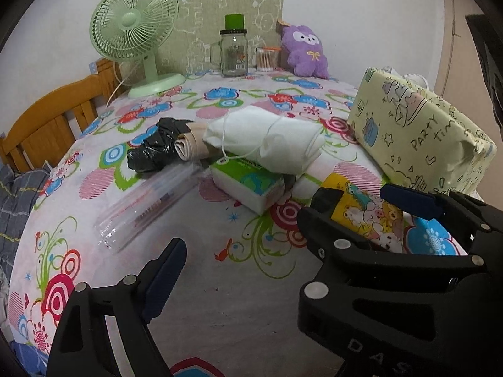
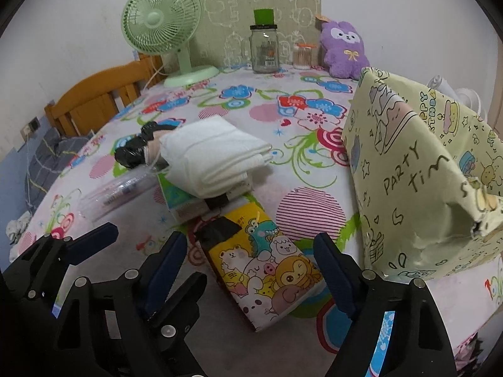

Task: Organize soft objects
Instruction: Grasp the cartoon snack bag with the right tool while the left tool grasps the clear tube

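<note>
A folded white cloth [image 1: 270, 138] [image 2: 213, 157] lies on a green-and-white tissue pack [image 1: 248, 182] [image 2: 176, 198] mid-table. A yellow cartoon tissue pack [image 2: 270, 267] [image 1: 361, 213] lies in front of it. A black plastic bag roll [image 1: 157, 147] [image 2: 135, 150] and a beige roll [image 1: 188, 144] lie to the left. A purple plush [image 1: 306, 51] [image 2: 344, 50] sits at the back. My right gripper [image 2: 251, 257] is open, its fingers on either side of the yellow pack. My left gripper [image 1: 239, 251] is open and empty; it also shows in the right wrist view [image 2: 141, 238].
A yellow "Party Time" wrapped box [image 1: 418, 132] [image 2: 418, 169] stands at the right. A clear plastic pack [image 1: 147, 204] lies at the left. A green fan [image 1: 135, 31], a glass jar [image 1: 234, 53] and a cotton-swab cup [image 1: 265, 59] stand at the back. A wooden chair [image 1: 53, 119] is beside the table.
</note>
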A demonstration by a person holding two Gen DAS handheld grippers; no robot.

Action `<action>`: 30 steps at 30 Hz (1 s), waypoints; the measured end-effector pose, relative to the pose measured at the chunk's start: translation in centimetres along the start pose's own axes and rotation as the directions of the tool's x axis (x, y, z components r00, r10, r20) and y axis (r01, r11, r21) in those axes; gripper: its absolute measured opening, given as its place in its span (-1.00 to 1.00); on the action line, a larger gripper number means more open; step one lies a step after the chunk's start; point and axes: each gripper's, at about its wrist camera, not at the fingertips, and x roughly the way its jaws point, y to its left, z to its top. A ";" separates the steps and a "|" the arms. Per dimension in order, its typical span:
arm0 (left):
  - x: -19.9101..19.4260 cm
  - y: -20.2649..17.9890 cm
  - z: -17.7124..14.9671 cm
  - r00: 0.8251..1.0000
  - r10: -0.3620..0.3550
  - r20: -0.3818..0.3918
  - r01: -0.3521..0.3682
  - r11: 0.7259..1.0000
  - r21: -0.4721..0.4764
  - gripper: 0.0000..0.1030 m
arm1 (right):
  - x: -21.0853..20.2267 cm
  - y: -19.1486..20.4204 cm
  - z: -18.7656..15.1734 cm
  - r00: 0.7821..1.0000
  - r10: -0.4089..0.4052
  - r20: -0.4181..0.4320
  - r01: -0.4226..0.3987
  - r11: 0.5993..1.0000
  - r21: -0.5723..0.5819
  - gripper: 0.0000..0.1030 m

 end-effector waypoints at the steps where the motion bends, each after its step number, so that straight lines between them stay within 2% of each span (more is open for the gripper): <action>1: 0.1 0.0 0.0 1.000 0.000 -0.003 0.000 1.000 -0.001 0.74 | 0.2 0.0 0.0 1.000 -0.002 -0.008 0.002 1.000 -0.005 0.55; 6: 0.3 0.1 -0.1 1.000 -0.006 -0.008 0.006 1.000 -0.002 0.74 | 0.8 0.2 0.1 1.000 0.001 -0.021 -0.001 1.000 -0.013 0.44; 10: 0.3 0.1 0.0 1.000 -0.005 -0.008 0.005 1.000 -0.001 0.74 | 0.8 0.4 0.2 0.999 0.016 -0.029 -0.016 1.000 -0.018 0.16; 15: 0.1 0.2 0.1 1.000 0.001 0.002 -0.001 1.000 -0.006 0.74 | 0.5 0.6 0.2 0.999 0.036 -0.027 -0.037 0.999 -0.014 0.00; 30: -2.8 2.4 1.7 0.995 0.060 0.079 -0.060 0.998 -0.008 0.74 | -2.6 3.4 2.1 0.996 0.060 0.061 -0.058 0.998 -0.037 -0.04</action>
